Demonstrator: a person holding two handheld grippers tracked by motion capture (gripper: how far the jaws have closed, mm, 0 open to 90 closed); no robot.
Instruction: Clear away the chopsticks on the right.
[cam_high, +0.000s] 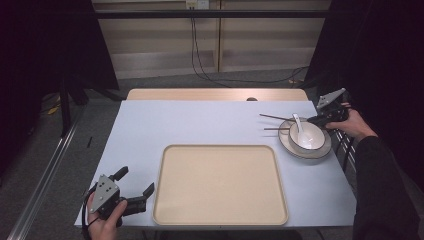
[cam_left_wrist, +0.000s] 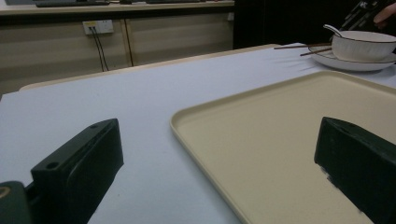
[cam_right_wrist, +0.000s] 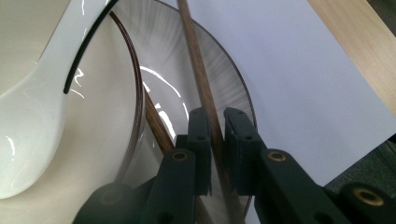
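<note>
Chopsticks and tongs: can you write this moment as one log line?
right tongs: shut on chopstick over plate | left tongs: open beside tray

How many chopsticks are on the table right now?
2. One chopstick lies across the plate rim, clamped in the right hand-held gripper. The other chopstick rests on the plate beside the bowl.

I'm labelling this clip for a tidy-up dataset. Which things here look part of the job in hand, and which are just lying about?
Likely in the job:
- right gripper, shut on one chopstick
- second chopstick
- plate, bowl, spoon
- tray, bare
- left gripper, open beside the tray

Just lying about:
- cables by the far wall
- wall socket
</note>
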